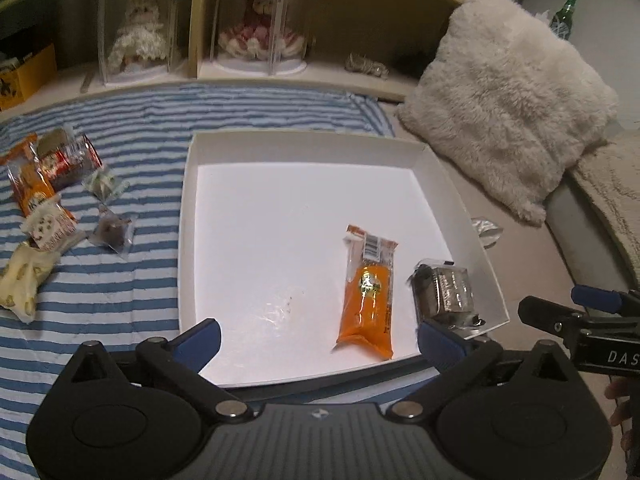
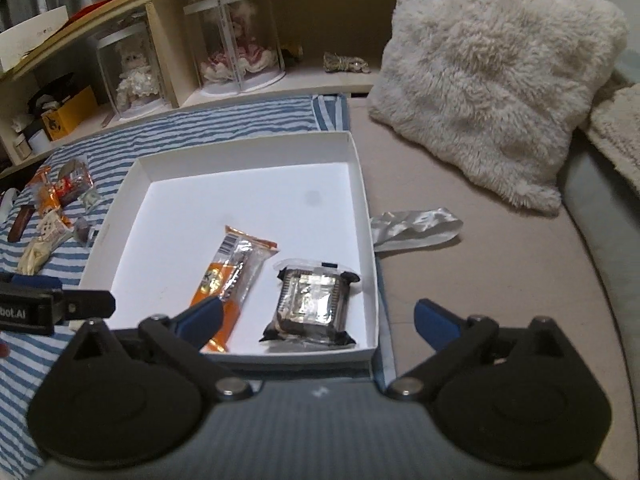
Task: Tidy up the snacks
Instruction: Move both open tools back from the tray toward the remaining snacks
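Blue-padded fingers of the left gripper [image 1: 320,338] stand spread wide with nothing between them, poised over the near edge of a shallow white box [image 1: 192,184]. The right gripper [image 2: 318,318] is likewise wide open and empty, hovering at the box's near right corner, one finger over the box and the other over the beige cover beside it. Inside the box [image 2: 362,184] lie two snacks, just beside each other near the right wall: an orange snack packet [image 1: 367,296] lying lengthwise with its barcode end pointing away, and a dark square cake in clear wrap [image 2: 310,302]. The box rests on a blue-and-white striped blanket [image 1: 100,300]. Well to the left on that blanket sits a loose cluster of wrapped snacks [image 1: 48,196]. A crumpled silver wrapper [image 2: 416,226] lies outside the box's right wall, near a fluffy cream pillow [image 2: 488,80]. Behind, a wooden shelf [image 1: 196,20] holds two dolls in clear cases.
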The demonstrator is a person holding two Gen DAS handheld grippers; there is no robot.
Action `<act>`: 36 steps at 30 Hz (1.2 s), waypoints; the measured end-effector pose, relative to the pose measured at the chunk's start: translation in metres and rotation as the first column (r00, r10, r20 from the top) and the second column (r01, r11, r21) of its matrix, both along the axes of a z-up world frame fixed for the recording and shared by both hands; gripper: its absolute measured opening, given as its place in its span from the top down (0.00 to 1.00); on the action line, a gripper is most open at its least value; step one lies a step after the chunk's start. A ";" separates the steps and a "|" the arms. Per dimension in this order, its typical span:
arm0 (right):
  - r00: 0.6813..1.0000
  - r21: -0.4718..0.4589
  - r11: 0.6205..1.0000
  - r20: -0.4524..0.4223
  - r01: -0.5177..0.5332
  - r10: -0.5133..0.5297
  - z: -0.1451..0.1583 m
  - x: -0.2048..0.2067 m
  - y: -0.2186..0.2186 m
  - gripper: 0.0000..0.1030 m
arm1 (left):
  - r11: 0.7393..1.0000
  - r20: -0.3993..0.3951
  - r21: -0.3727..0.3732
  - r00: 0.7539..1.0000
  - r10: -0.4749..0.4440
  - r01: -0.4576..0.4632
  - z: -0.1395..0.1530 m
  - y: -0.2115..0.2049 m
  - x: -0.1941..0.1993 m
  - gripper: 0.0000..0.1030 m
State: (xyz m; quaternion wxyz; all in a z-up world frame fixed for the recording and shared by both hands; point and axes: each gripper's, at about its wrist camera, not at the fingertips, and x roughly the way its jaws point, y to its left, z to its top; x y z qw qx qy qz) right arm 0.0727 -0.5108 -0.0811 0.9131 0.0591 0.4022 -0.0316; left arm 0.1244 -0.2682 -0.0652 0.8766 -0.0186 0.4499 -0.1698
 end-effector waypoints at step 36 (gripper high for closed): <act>0.970 0.000 0.989 0.196 -0.146 0.143 0.133 -0.021 0.159 0.00 | 0.975 0.211 0.066 0.958 0.194 -0.212 0.115 0.208 -0.039 0.00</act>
